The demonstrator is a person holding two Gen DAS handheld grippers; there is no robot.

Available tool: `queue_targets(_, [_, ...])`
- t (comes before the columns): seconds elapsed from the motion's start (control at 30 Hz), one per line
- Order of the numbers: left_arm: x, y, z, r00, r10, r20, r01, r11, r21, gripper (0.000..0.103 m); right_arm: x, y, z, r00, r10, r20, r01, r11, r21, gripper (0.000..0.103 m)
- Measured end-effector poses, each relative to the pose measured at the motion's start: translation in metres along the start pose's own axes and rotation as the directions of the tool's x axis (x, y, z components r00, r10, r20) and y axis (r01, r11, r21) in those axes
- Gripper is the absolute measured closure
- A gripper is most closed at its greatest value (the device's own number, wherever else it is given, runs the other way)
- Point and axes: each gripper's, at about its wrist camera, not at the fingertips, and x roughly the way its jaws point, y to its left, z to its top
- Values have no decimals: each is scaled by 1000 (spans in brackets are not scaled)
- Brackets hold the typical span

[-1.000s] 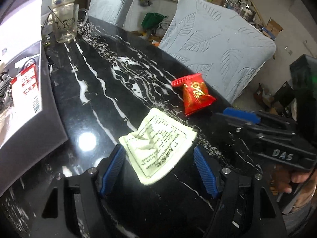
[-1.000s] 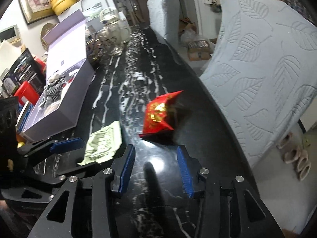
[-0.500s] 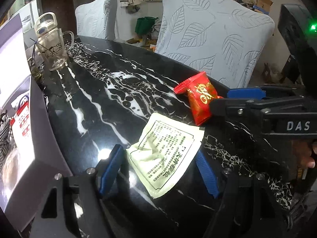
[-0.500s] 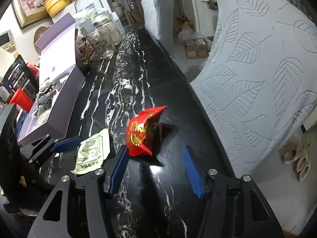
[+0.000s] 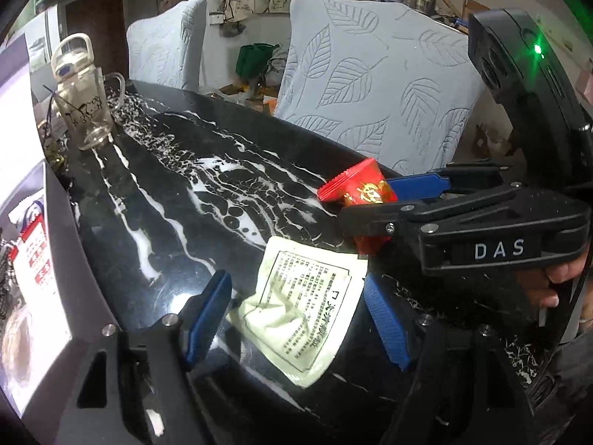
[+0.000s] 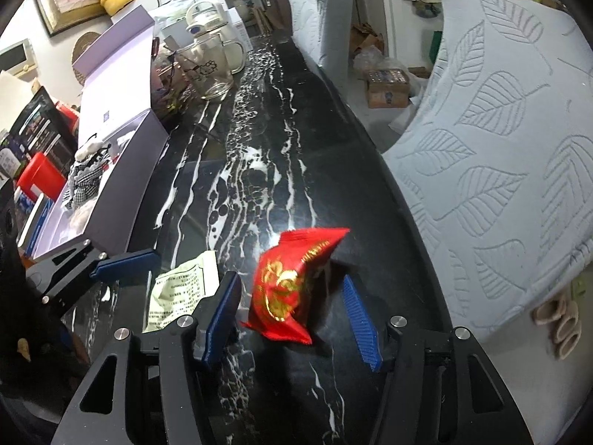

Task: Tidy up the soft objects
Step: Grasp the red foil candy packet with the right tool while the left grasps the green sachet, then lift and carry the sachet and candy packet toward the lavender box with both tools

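A pale printed sachet (image 5: 304, 307) lies flat on the black marble table (image 5: 178, 207), between the blue pads of my left gripper (image 5: 296, 319). That gripper is open, and each pad stands close beside one edge of the sachet. A red snack packet (image 6: 289, 285) with gold print rests on the table between the pads of my right gripper (image 6: 291, 315). This gripper is open too, with a gap on both sides of the packet. In the left wrist view the right gripper (image 5: 393, 204) reaches in from the right and straddles the red packet (image 5: 355, 189). The right wrist view shows the sachet (image 6: 181, 289) beside the left gripper's finger (image 6: 126, 261).
An open lilac box (image 6: 122, 170) holding soft items runs along the table's left side. A glass mug (image 6: 211, 70) stands at the far end. Two chairs with leaf-patterned covers (image 6: 500, 148) press against the table's right edge. A hand (image 5: 556, 282) holds the right gripper.
The right gripper's jaws have widened and it has moved forward, so the red packet now sits between its pads. The left gripper rolled and shifted slightly, with the sachet still between its pads.
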Motion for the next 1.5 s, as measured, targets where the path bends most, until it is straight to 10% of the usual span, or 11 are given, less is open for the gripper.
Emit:
queue_targets(0.33, [10,-5,-2,1000,1,-12,0,998,58,29,0,-3,-1,1000,-4,15,5,1000,-12,71])
queue_targets(0.77, [5,0,-3,1000,24,11,-25,999,24,57,-20,-14,-27,999,-20,30,19,999,36,71])
queue_targets(1.5, [-51,-14,-18,996,55,67,-52,998,-41,58,-53,6,-51,996,25,89,-29,998,50,72])
